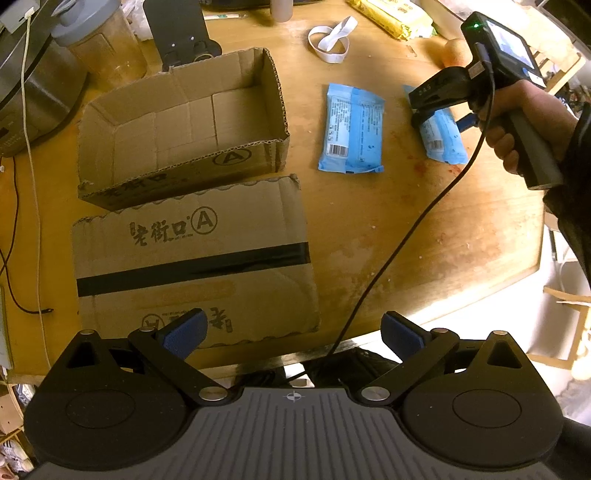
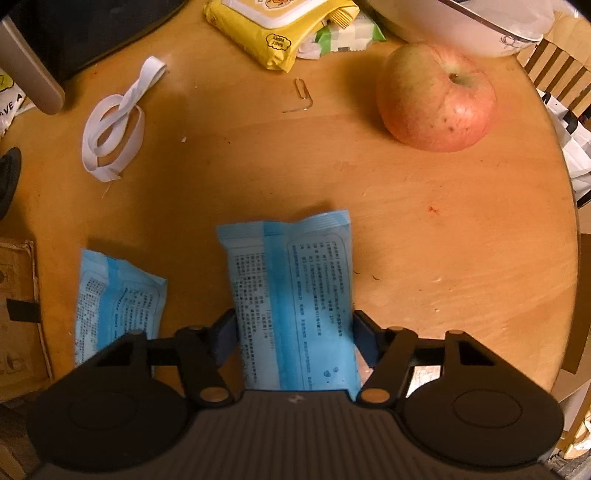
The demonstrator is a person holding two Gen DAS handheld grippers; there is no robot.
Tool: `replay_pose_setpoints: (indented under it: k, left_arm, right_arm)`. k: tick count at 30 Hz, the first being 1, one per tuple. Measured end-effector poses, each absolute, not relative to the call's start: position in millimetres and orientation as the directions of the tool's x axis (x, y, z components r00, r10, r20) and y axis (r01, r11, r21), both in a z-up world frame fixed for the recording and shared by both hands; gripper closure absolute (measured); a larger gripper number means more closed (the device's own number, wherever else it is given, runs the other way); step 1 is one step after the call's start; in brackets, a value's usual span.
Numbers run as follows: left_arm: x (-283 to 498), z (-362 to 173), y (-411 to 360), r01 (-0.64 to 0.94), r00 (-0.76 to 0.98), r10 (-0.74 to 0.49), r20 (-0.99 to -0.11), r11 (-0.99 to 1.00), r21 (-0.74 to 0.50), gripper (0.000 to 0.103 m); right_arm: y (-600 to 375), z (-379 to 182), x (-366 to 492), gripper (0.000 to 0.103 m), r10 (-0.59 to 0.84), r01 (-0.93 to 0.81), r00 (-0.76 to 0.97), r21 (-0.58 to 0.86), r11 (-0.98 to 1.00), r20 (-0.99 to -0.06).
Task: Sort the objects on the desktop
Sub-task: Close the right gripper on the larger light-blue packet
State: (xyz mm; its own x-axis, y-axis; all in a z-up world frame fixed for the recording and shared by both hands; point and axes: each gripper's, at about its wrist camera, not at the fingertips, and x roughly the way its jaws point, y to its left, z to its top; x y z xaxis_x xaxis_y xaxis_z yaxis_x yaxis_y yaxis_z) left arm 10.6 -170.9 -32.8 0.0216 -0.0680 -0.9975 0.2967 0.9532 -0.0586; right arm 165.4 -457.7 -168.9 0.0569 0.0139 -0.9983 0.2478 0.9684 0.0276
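Note:
Two blue wipe packets lie on the round wooden table. My right gripper (image 2: 293,334) has its blue pads against both sides of the right packet (image 2: 295,295), which rests on the table; it also shows in the left wrist view (image 1: 441,138). The other packet (image 2: 114,306) lies to its left, seen in the left wrist view (image 1: 351,129) too. My left gripper (image 1: 293,332) is open and empty above the near table edge. An open empty cardboard box (image 1: 184,125) sits at left, with an upturned box (image 1: 192,258) in front of it.
An apple (image 2: 436,96), a paper clip (image 2: 303,92), a white elastic band (image 2: 114,118) and a yellow wipes pack (image 2: 280,26) lie at the back. A jar (image 1: 99,40), a black stand (image 1: 181,29) and cables (image 1: 29,147) sit at left.

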Motion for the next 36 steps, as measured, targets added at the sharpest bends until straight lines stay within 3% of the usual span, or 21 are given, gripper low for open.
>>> replay_pose_setpoints:
  k: [16, 36]
  left_arm:
    - [8.5, -30.9, -165.5, 0.285, 0.028, -0.078, -0.997, 0.956, -0.067, 0.000]
    - [7.4, -28.9, -156.1, 0.271, 0.036, -0.090, -0.995, 0.960, -0.077, 0.000]
  right_arm:
    - [-455.4, -164.5, 166.5, 0.047, 0.006, 0.253, 0.063, 0.021, 0.967, -0.998]
    - [-434.4, -126.8, 154.7, 0.047, -0.004, 0.240, 0.087, 0.017, 0.971, -0.996]
